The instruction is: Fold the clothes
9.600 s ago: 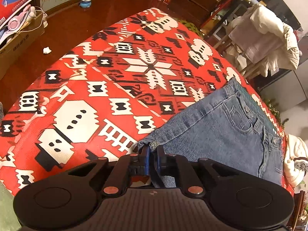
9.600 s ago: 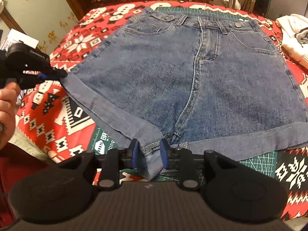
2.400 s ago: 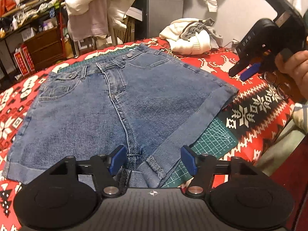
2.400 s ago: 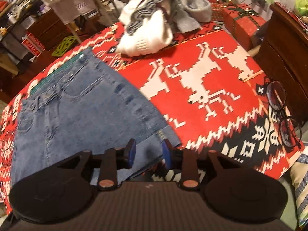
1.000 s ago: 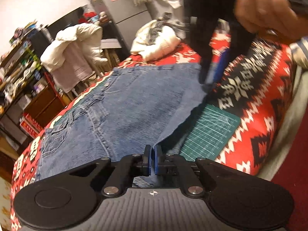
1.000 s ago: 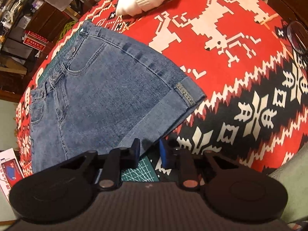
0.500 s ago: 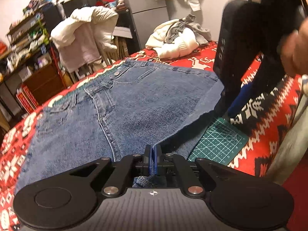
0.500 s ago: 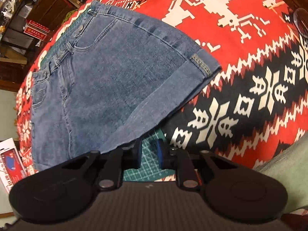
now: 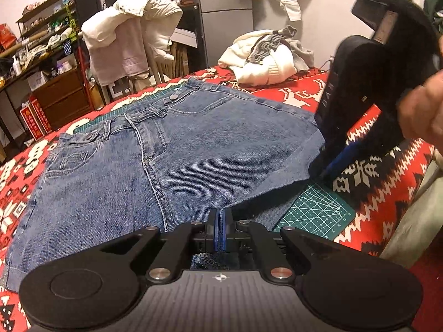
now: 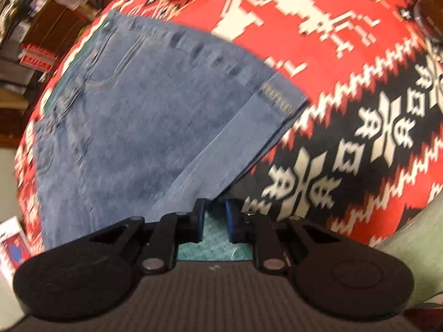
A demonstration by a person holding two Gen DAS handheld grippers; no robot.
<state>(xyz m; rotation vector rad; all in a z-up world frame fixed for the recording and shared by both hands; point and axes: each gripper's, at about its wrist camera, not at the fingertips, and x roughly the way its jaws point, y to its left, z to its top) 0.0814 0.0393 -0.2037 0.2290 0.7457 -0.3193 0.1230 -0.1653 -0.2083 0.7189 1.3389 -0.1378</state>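
While left hand-held gripper [image 9: 220, 228] pinches shorts [image 9: 177, 160] hem, right hem lifted.

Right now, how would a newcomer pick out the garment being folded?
Start at the red patterned blanket covering the table. Spread across it lie the denim shorts, waistband away from the left wrist camera. They are the only blue item; the white clothes pile sits behind.
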